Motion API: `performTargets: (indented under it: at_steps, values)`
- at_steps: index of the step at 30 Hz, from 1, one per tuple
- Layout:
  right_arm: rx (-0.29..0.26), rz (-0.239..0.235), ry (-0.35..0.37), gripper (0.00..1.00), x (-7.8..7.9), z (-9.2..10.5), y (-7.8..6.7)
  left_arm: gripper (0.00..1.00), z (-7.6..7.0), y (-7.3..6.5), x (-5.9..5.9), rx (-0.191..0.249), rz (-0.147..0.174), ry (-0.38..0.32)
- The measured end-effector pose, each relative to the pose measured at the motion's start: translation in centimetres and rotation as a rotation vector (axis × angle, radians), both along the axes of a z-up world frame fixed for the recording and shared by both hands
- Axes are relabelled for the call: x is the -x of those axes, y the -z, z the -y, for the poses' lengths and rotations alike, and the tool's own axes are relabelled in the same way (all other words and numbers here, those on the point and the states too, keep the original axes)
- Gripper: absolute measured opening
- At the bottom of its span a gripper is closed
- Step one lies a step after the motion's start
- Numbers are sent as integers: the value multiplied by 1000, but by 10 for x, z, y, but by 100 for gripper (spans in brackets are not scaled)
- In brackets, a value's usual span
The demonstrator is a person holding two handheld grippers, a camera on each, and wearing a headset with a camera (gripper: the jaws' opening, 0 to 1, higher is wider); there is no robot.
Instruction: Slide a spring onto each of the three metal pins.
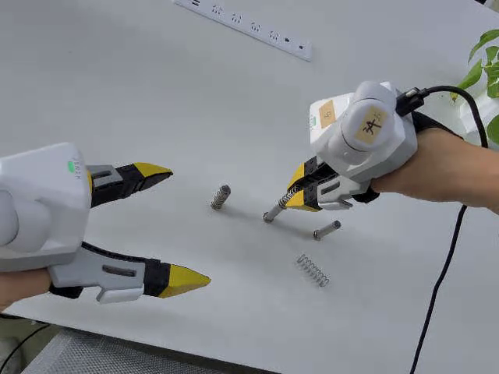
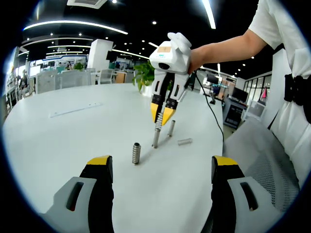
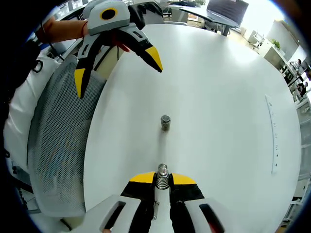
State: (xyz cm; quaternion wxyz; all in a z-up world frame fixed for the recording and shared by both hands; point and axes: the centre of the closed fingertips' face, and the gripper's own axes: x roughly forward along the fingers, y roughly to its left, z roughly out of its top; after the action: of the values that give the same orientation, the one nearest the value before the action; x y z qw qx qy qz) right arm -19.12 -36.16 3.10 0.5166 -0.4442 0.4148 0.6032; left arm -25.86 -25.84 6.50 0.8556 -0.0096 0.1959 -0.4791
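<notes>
One loose spring point(image 1: 312, 269), power strip point(image 1: 253, 27) beyond

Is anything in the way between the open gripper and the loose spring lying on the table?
Nothing visible is. Just bare table lies between the open left gripper and the loose spring. The pin already wearing a spring stands off to one side of that path, and the right gripper is farther back.

Three pins point(image 1: 327, 230) point(image 1: 270, 214) point(image 3: 165, 118), three springs point(image 1: 312, 269) point(image 1: 221, 197) point(image 1: 288, 196), two grippers point(image 1: 190, 224) point(image 1: 297, 199)
</notes>
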Motion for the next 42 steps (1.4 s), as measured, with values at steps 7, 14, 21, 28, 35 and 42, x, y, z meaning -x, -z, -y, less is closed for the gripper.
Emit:
performTargets:
  at_steps: [7, 14, 21, 28, 35, 42]
  values:
    - [0, -3, -4, 7, 1, -1, 5, 83, -1, 2, 1, -1, -6, 0]
    - [1, -6, -7, 7, 2, -1, 14, 82, 0, 2, 1, -1, -10, 1]
    - [-1, -9, -13, 7, 5, -3, 21, 83, 1, 5, 2, -2, -15, 2]
    - [4, -10, -25, 7, 9, -4, 29, 83, 1, 9, 1, -11, -17, 3]
    - [8, -7, -28, 7, 7, -3, 40, 83, 2, 9, 1, -12, -18, 6]
    - [7, -12, -26, 8, 5, -2, 46, 83, 1, 10, 1, -14, -20, 4]
